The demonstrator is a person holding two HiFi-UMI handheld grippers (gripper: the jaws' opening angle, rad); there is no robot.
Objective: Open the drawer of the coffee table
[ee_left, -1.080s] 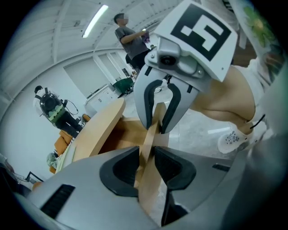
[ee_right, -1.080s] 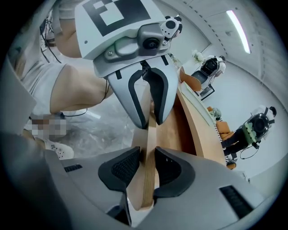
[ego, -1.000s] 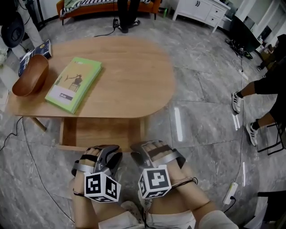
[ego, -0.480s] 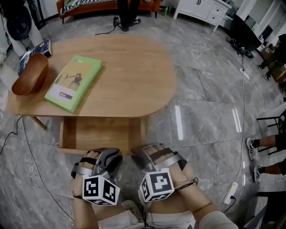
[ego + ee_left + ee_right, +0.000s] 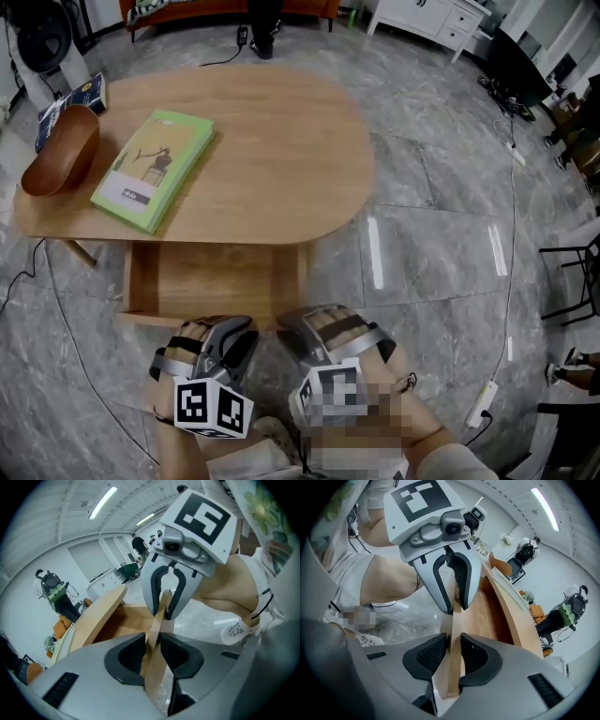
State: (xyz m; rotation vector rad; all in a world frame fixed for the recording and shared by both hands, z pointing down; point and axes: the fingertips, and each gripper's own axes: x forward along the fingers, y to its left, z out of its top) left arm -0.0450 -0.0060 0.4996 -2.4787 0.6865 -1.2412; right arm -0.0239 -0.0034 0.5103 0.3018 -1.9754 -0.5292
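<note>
The oval wooden coffee table (image 5: pixel 272 131) has its drawer (image 5: pixel 211 277) pulled out toward me, and the inside shows bare. Both grippers hold the drawer front (image 5: pixel 150 318) side by side. My left gripper (image 5: pixel 232 330) clamps the thin wooden panel (image 5: pixel 158 620) between its pads, as the left gripper view (image 5: pixel 152 645) shows. My right gripper (image 5: pixel 298 328) sits just to its right. Its jaws are closing, with the same panel (image 5: pixel 453 630) pressed between its pads (image 5: pixel 452 651). Each gripper shows in the other's view, the right one (image 5: pixel 169 595) and the left one (image 5: pixel 452 590).
A green book (image 5: pixel 155 169) and a brown wooden bowl (image 5: pixel 58 150) lie on the table's left part, with another book (image 5: pixel 70 98) behind the bowl. Grey marble floor surrounds the table. A cable and power strip (image 5: pixel 485 401) lie at the right. My legs are right below the grippers.
The drawer front and both grippers have come slightly toward me, so a little more of the drawer shows. The person standing at the right edge has left the view.
</note>
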